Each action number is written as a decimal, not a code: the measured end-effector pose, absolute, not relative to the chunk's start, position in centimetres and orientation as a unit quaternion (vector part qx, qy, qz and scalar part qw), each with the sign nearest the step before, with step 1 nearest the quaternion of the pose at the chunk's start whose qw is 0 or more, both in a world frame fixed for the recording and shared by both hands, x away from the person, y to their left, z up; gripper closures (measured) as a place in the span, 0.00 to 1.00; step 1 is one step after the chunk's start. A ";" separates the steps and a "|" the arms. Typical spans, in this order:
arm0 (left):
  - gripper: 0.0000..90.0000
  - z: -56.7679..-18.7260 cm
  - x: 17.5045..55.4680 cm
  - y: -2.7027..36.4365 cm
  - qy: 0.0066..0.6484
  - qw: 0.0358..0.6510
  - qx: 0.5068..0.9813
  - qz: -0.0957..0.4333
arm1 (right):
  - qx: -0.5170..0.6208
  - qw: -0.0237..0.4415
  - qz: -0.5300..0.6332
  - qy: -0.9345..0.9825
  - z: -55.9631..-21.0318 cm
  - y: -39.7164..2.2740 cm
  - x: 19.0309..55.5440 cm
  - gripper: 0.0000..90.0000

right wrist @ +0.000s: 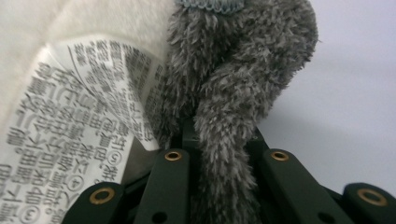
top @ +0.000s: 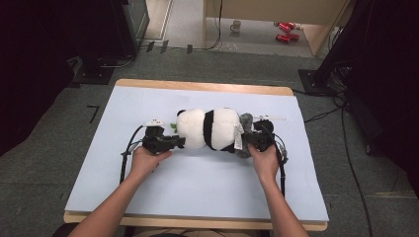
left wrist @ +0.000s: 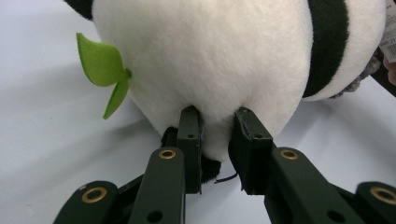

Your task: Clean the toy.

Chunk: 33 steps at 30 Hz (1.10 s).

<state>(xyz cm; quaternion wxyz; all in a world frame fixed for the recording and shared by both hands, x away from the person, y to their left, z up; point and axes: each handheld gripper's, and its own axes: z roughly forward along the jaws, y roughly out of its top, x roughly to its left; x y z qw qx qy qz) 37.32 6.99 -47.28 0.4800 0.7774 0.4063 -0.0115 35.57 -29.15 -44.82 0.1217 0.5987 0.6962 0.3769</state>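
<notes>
- Left gripper (left wrist: 217, 140): jaws clamped on white fur of the panda plush (top: 207, 129), mid-table (top: 163, 197).
- Right gripper (right wrist: 224, 154): jaws clamped on the plush's grey furry part (right wrist: 233, 93), beside its printed tag (right wrist: 70, 140).

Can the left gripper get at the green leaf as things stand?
Probably not right now: left gripper is shut on the panda plush. The green leaf lies unobstructed beside it, reachable once released.

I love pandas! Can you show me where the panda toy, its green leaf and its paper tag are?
panda toy (top: 195, 129): high view, on its white body.
green leaf (left wrist: 99, 60): left gripper view, on the wide upper leaf.
paper tag (right wrist: 70, 135): right gripper view, on the printed middle.
</notes>
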 end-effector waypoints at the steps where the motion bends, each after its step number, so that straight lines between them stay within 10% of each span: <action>1: 0.83 -47.3 37.4 7.0 0.407 0.481 0.777 -0.012 | 0.601 0.116 0.372 0.698 -44.9 -29.2 35.6 0.88; 19: 0.82 -46.8 37.5 6.9 0.406 0.482 0.776 -0.010 | 0.590 0.149 0.416 0.675 -39.9 -32.0 34.2 0.88; 33: 0.81 -46.5 37.5 7.1 0.391 0.477 0.787 0.006 | 0.500 0.126 0.450 0.729 -36.5 -25.9 32.1 0.87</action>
